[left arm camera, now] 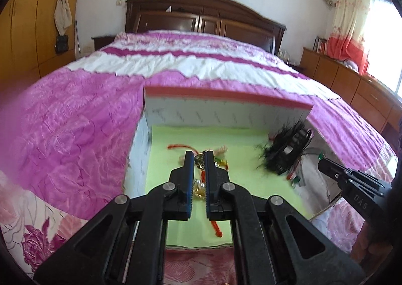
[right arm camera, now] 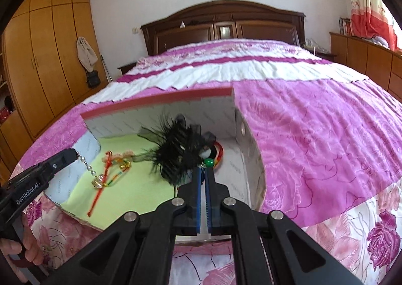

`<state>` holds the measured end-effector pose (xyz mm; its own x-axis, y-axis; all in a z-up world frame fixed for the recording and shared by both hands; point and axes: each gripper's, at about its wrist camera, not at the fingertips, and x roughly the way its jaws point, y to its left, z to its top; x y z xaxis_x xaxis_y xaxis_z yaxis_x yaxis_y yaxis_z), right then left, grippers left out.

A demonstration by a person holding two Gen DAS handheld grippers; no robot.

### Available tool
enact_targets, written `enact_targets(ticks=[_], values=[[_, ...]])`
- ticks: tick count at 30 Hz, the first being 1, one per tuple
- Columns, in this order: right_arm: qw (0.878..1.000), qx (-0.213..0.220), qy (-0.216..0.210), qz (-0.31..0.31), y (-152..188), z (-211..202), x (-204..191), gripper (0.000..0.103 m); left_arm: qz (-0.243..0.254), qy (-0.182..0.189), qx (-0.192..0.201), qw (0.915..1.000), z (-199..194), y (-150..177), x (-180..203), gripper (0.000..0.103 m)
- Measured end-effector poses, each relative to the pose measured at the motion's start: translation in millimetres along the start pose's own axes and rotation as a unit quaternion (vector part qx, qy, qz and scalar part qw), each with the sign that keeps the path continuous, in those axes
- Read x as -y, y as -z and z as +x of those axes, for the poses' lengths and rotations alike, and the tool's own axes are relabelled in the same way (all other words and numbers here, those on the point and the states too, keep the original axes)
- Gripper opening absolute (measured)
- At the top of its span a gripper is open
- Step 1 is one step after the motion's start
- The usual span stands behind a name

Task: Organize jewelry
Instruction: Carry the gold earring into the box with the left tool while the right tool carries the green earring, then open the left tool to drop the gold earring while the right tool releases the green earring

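An open box (left arm camera: 226, 95) (right arm camera: 160, 98) with a light green lining sits on the bed. My left gripper (left arm camera: 199, 157) (right arm camera: 75, 155) is shut on a pearl-and-gold chain (right arm camera: 91, 172) that hangs over the lining. My right gripper (right arm camera: 206, 168) (left arm camera: 322, 163) is shut on a green-bead piece (right arm camera: 208, 162) joined to a black feather hair ornament (right arm camera: 176, 147) (left arm camera: 284, 153) at the box's right side. A red cord with coloured beads (right arm camera: 108, 172) (left arm camera: 216, 227) lies on the lining.
The box rests near the foot of a pink and white bedspread (left arm camera: 75, 121) (right arm camera: 314, 121). A dark wooden headboard (right arm camera: 223, 23) stands behind. Wooden wardrobes (right arm camera: 45, 46) are on the left and low cabinets (left arm camera: 351, 84) on the right.
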<state>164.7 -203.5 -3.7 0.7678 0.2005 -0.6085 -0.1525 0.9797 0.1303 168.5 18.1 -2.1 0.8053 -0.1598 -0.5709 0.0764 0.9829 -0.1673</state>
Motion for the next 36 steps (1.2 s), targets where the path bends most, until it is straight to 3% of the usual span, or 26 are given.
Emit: enact_targets(ticks=[9,12,14,19,22,36], values=[[1.0,-0.017,0.011,0.002,1.9,7.1,0.0,0.004,-0.019,0.003,-0.052,0.9984,14.0,3.4,-4.9,0.0],[1.0,-0.02,0.012,0.008,0.9,8.1,1.7,0.005,-0.02,0.008,-0.077,0.9968,17.6,3.7,-4.2,0.005],[1.0,-0.022,0.011,0.009,0.7,7.6,1.5,0.012,-0.024,0.01,-0.092,0.9955,19.0,4.7,-3.6,0.011],[1.0,-0.019,-0.009,0.008,0.9,1.3,-2.1,0.031,-0.027,0.018,-0.094,0.995,11.2,3.2,-0.3,0.019],[1.0,-0.01,-0.014,0.012,1.3,-5.4,-3.5,0.037,-0.025,0.025,-0.09,0.9953,3.2,-1.3,0.4,0.019],[0.999,0.017,-0.037,0.035,-3.5,-52.9,-10.1,0.044,-0.025,0.057,-0.093,0.9937,-54.8,-7.6,-8.9,0.02]])
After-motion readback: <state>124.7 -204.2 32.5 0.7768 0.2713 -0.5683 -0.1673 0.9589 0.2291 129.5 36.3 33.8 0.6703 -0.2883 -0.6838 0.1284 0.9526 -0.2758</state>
